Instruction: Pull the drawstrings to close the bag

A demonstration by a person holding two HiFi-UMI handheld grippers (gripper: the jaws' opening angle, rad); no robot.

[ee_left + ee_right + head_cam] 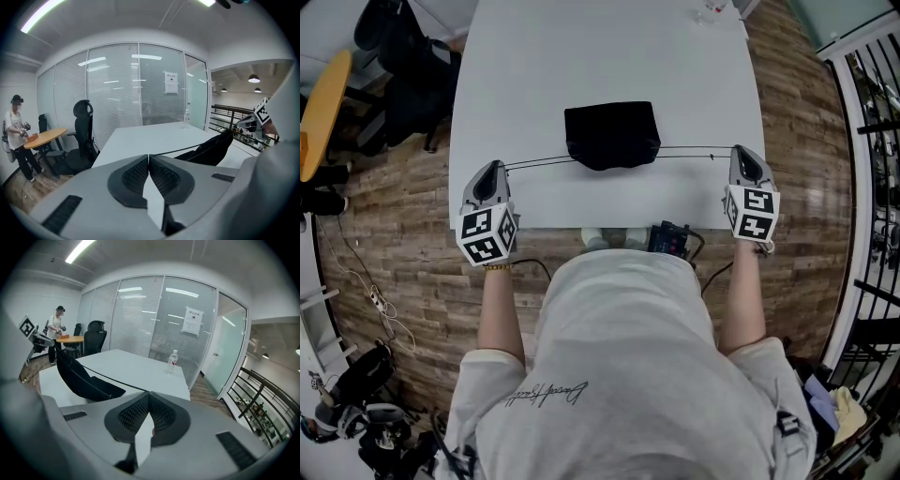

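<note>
A black drawstring bag (612,134) lies on the white table (600,56), its mouth gathered toward me. Two thin black drawstrings run taut from it, one leftward (539,163) and one rightward (694,152). My left gripper (495,170) is shut on the left drawstring (178,151) at the table's left edge. At the table's right edge my right gripper (738,153) is shut on the right drawstring (112,379). The left gripper view has the bag (211,149) to the right of the jaws; the right gripper view has the bag (79,377) to the left.
A water bottle (172,362) stands at the table's far end. Office chairs (403,66) and a round wooden table (323,103) sit left of the table. A black railing (872,131) runs on the right. Another person (16,136) stands far off by the round table.
</note>
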